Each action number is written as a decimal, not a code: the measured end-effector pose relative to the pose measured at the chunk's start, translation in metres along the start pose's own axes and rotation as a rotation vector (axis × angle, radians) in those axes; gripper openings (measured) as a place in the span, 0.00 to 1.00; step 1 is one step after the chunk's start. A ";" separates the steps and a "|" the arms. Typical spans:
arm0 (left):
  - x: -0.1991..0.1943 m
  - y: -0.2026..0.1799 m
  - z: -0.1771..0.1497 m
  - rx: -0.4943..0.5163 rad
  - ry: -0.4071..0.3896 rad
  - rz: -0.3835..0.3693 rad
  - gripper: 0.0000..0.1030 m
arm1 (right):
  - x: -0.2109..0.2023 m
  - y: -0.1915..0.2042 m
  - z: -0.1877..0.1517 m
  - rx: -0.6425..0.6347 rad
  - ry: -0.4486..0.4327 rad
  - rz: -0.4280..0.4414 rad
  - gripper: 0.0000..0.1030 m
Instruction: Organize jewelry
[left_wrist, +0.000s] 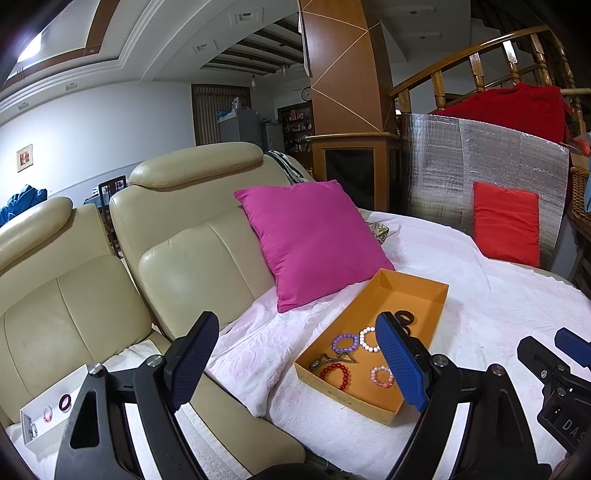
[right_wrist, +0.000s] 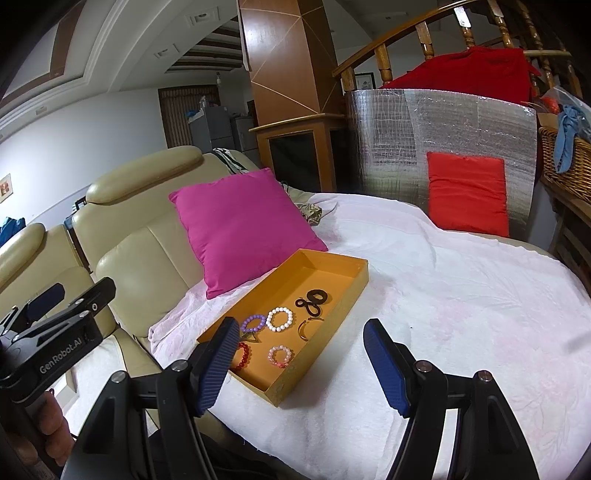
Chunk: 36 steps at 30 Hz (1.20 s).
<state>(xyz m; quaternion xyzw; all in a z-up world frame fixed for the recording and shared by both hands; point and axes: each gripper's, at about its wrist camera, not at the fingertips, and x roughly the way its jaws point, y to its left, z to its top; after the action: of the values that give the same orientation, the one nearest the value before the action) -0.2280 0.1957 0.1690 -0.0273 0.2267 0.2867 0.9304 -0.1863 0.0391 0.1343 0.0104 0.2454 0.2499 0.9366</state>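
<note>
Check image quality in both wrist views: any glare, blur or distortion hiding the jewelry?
Left wrist: strong fisheye bending, ceiling-light glare top left, orange box sharp, the left gripper's finger covering part. Right wrist: same bending, no glare, bracelets sharp.

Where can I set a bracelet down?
Free: the white blanket right of the orange box, toward the red cushion, and the box's far end by the pink cushion. Crowded: the box's near half, full of bracelets.

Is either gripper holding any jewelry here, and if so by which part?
Nothing is held. The left gripper and right gripper both have their jaws spread open and empty, short of the orange box where the bracelets lie.
</note>
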 end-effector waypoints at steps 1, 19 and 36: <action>0.000 0.000 0.000 -0.001 0.001 0.000 0.84 | 0.000 0.000 0.000 -0.001 0.000 0.000 0.71; 0.003 0.006 0.001 -0.014 -0.003 0.001 0.84 | 0.002 0.007 0.007 -0.010 -0.008 -0.001 0.71; 0.019 0.007 0.004 -0.022 0.010 0.001 0.84 | 0.023 0.012 0.016 -0.025 0.016 -0.015 0.71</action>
<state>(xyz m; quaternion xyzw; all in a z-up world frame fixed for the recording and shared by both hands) -0.2167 0.2119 0.1648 -0.0386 0.2280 0.2896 0.9288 -0.1674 0.0620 0.1396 -0.0049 0.2498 0.2459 0.9365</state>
